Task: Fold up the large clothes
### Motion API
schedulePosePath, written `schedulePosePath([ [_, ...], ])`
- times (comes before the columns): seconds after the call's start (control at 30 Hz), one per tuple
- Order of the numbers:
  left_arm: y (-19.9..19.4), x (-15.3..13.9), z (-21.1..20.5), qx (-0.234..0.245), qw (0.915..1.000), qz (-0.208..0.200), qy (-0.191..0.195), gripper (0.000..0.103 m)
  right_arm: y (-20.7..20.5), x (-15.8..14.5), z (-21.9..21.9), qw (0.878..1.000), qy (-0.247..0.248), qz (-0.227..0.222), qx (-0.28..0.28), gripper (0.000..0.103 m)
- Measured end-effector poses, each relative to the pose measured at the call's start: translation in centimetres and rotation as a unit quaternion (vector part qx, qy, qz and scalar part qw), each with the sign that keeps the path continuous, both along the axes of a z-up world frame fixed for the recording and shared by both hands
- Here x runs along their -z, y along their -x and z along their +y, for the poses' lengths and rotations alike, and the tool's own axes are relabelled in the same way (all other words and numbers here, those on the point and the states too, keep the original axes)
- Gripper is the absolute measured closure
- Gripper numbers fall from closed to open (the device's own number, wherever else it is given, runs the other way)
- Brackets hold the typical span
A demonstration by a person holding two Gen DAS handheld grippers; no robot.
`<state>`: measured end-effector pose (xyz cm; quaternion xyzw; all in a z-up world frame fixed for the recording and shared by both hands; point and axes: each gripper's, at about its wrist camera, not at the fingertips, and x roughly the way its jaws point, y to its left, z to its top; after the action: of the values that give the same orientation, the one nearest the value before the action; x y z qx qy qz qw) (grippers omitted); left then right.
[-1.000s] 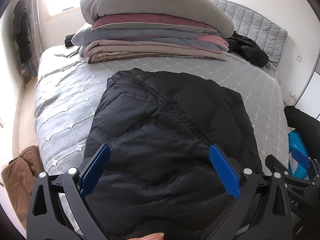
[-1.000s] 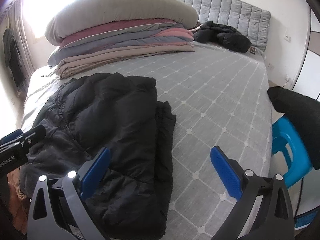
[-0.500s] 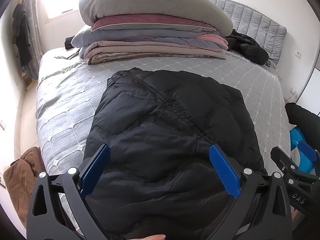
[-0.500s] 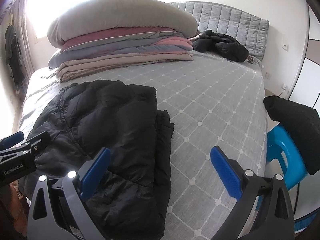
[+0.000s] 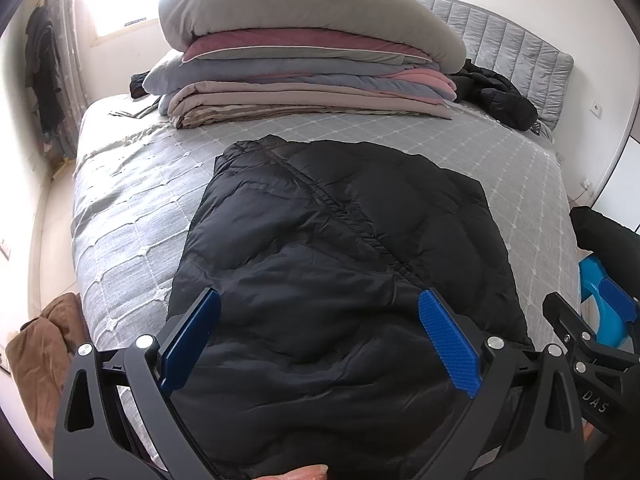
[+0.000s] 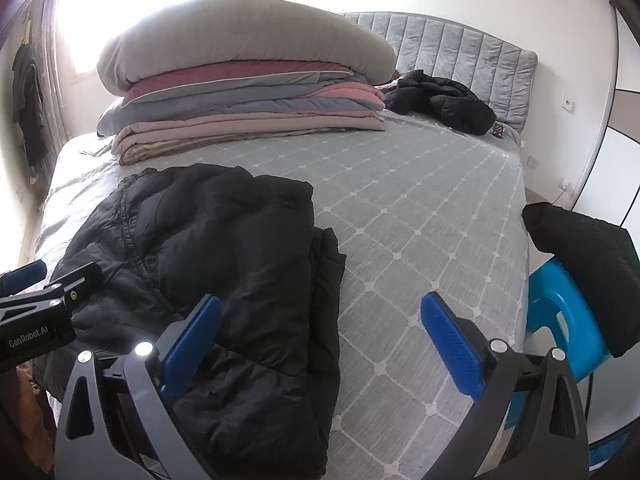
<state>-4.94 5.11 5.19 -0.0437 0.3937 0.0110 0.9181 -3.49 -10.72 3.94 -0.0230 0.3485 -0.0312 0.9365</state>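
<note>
Black puffer jacket [image 5: 340, 272] lies on the bed [image 6: 420, 208], long axis running away toward the headboard, right under the wide-open left gripper [image 5: 320, 340], while the right gripper [image 6: 320, 340], also wide, straddles its right edge.

black puffer jacket [image 5: 344, 280] folded flat on bed [image 5: 132, 208]

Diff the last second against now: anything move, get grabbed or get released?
Hardly anything. Both views drifted slightly: in the right wrist view the left tool sits a little higher in the picture than before. Nothing was taken hold of or let go; the left tool and right tool stay open and empty. The black puffer jacket lies folded on the grey bed as before; the stack of bedding is unchanged.
</note>
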Motion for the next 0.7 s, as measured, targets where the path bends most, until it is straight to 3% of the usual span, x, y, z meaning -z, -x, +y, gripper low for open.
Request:
schedulePosePath([
  [0.7, 0.14, -0.06, 0.15, -0.001, 0.9999, -0.005, -0.010, 0.008, -0.22, 0.45, -0.05, 1.000, -0.011, 0.010, -0.001, 0.007],
])
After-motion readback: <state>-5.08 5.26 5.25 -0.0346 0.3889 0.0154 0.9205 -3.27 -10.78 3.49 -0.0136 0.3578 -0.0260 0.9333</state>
